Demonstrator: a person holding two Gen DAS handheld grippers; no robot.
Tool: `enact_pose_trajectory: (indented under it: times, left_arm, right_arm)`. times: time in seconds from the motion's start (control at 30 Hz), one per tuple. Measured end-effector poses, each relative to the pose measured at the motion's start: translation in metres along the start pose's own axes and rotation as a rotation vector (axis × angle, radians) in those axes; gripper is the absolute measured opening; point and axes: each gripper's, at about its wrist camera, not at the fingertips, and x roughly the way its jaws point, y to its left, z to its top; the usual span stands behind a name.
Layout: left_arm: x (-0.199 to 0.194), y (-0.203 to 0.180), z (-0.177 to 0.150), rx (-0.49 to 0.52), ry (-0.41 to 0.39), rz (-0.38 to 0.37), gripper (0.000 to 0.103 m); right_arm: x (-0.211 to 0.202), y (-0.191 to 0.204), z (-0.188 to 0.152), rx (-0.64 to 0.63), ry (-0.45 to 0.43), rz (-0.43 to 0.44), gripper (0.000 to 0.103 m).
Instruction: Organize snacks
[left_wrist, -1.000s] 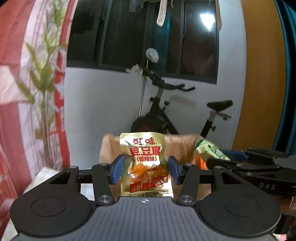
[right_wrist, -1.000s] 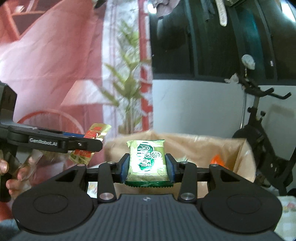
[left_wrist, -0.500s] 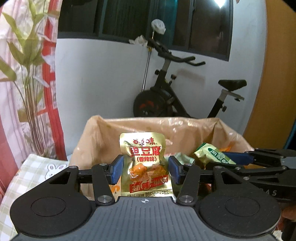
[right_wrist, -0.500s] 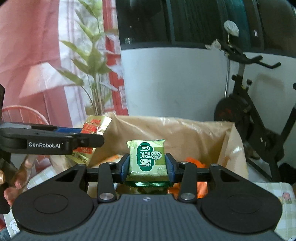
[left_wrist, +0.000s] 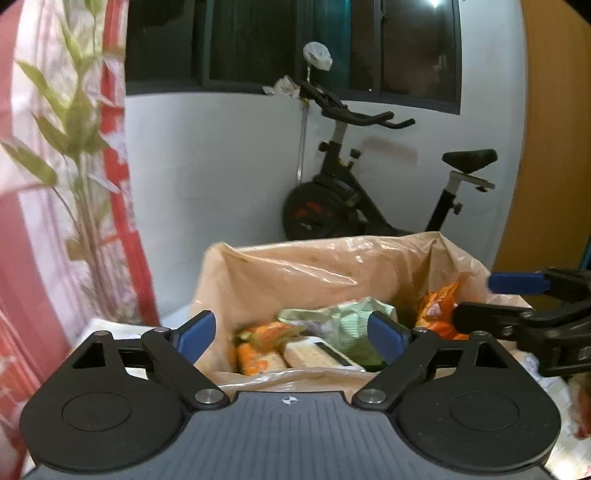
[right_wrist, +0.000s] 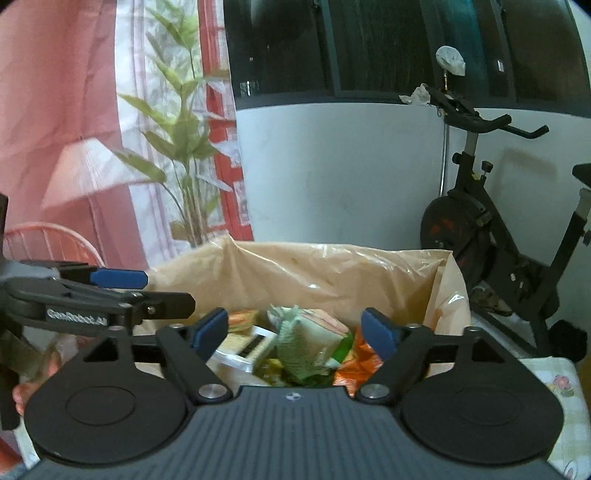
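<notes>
**Both claws let go over the bag**

While both claws hang over the tan plastic bag (left_wrist: 295, 273), their blue tips are spreading wide. The left gripper (left_wrist: 295, 332) pinches nothing, and the right gripper (right_wrist: 295, 330) pinches nothing too. The snacks (right_wrist: 306, 339) lie in a heap inside the bag (green, orange and white packs all mixed up). An exercise bike (left_wrist: 369, 199) stands by the wall behind

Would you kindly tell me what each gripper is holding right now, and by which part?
Nothing: the left gripper and right gripper are opening, empty, over the tan plastic-lined box.
</notes>
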Motion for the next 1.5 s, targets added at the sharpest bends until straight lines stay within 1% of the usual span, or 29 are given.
enact_pose_trajectory:
  times: [0.1, 0.2, 0.27, 0.37, 0.47, 0.57, 0.63, 0.73, 0.93, 1.03, 1.13, 1.23, 1.5]
  left_arm:
    - [-0.016, -0.001, 0.002, 0.009, -0.012, 0.017, 0.095]
    - [-0.033, 0.002, 0.003, 0.000, -0.027, 0.006, 0.095]
    - [-0.041, 0.001, 0.004, 0.003, -0.031, 0.021, 0.095]
    - [-0.054, 0.000, 0.005, 0.014, -0.043, 0.046, 0.095]
    - [-0.067, -0.002, 0.005, 0.022, -0.068, 0.067, 0.095]
    - [-0.080, -0.005, 0.006, 0.018, -0.087, 0.064, 0.095]
    - [-0.087, -0.005, 0.004, 0.007, -0.091, 0.059, 0.095]
    - [-0.098, -0.007, 0.002, 0.001, -0.087, 0.080, 0.095]
    - [-0.120, -0.008, -0.004, -0.006, -0.093, 0.125, 0.095]
    - [-0.133, -0.005, -0.005, -0.029, -0.119, 0.149, 0.095]
    - [-0.141, -0.005, -0.007, -0.035, -0.128, 0.156, 0.095]
    - [-0.144, -0.006, -0.007, -0.025, -0.134, 0.176, 0.095]
    - [-0.146, -0.006, -0.008, -0.032, -0.130, 0.184, 0.095]
  right_arm:
    - [-0.015, 0.005, 0.004, 0.029, -0.017, -0.006, 0.096]
    - [-0.029, 0.013, 0.008, 0.046, -0.027, -0.030, 0.099]
    - [-0.037, 0.017, 0.008, 0.048, -0.033, -0.033, 0.100]
    - [-0.047, 0.025, 0.009, 0.046, -0.044, -0.075, 0.103]
    - [-0.055, 0.032, 0.009, 0.043, -0.052, -0.115, 0.103]
    - [-0.063, 0.038, 0.008, 0.046, -0.055, -0.136, 0.103]
    - [-0.067, 0.042, 0.007, 0.054, -0.051, -0.147, 0.103]
    - [-0.074, 0.048, 0.005, 0.059, -0.044, -0.159, 0.103]
    - [-0.092, 0.058, 0.000, 0.080, -0.044, -0.141, 0.103]
    - [-0.101, 0.064, -0.003, 0.065, -0.045, -0.139, 0.103]
    - [-0.107, 0.070, -0.002, 0.048, -0.052, -0.149, 0.103]
    - [-0.108, 0.072, -0.002, 0.045, -0.053, -0.146, 0.103]
    - [-0.110, 0.075, -0.001, 0.029, -0.056, -0.150, 0.103]
